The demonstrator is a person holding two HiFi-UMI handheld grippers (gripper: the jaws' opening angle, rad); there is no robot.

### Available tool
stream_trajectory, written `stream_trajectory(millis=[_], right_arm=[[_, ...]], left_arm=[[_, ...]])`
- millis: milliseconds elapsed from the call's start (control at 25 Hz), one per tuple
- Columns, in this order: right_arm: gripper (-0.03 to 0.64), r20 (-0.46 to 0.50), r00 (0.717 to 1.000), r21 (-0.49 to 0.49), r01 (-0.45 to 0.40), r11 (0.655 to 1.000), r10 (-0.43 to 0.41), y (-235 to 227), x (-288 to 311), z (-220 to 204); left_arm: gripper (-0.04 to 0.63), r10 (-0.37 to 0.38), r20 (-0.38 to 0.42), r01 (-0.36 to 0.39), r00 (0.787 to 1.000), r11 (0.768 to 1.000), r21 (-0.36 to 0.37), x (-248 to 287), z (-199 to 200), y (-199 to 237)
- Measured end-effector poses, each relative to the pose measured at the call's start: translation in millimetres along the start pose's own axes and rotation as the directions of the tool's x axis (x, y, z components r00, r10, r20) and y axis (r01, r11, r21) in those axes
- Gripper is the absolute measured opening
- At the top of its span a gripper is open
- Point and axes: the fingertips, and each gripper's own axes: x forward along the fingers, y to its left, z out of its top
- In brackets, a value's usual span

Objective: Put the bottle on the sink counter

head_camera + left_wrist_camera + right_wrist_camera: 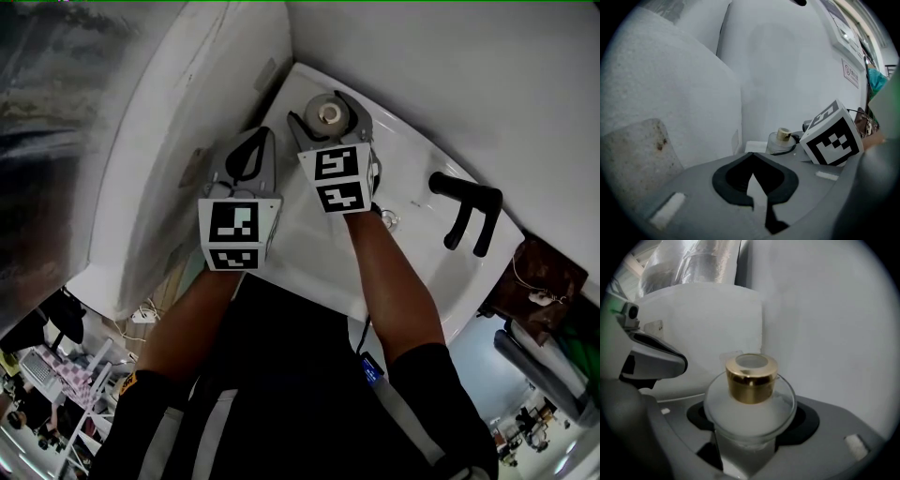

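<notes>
The right tool (328, 115) grips the squat glass bottle (749, 411) round its body under the gold cap (751, 378), likely heavy, slick, breakable; the left tool (754, 177) hangs clenched, empty.

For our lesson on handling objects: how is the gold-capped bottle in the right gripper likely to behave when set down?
The bottle looks like frosted glass: probably rigid, fairly heavy, breakable. Its rounded, smooth body may slip in the right gripper. Laid sideways it could roll.
</notes>
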Motion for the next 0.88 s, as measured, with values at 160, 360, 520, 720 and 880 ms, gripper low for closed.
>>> stream_trajectory(millis=[160, 360, 520, 720, 880], right_arm=[[0.341, -0.011, 1.000, -0.008, 0.011, 1.000, -0.011, -0.3, 2.5, -4.5], [0.341, -0.025, 0.999, -0.008, 0.029, 1.000, -0.029, -0.9, 4.2, -5.3], [0.342, -0.026, 0.999, -0.003, 0.039, 0.999, -0.039, -2.2, 4.9, -5.1], [0.345, -0.037, 0.998, 0.004, 0.042, 0.999, -0.042, -2.0, 5.3, -6.6], [0.375, -0.055, 0.998, 0.022, 0.021, 1.000, -0.020, -1.3, 4.9, -9.0]], left_arm=[[0.002, 0.003, -0.005, -0.003, 1.000, 1.000, -0.003, -1.3, -3.2, 2.1], [0.002, 0.005, -0.004, -0.005, 1.000, 1.000, -0.005, -4.3, -3.2, 3.7], [0.002, 0.002, 0.004, -0.002, 1.000, 1.000, -0.002, -6.5, -0.1, 2.7], [0.002, -0.005, 0.010, 0.005, 1.000, 1.000, 0.001, -11.8, 2.1, -0.6], [0.003, -0.012, 0.008, 0.012, 1.000, 1.000, 0.013, -17.3, 1.8, -3.0]])
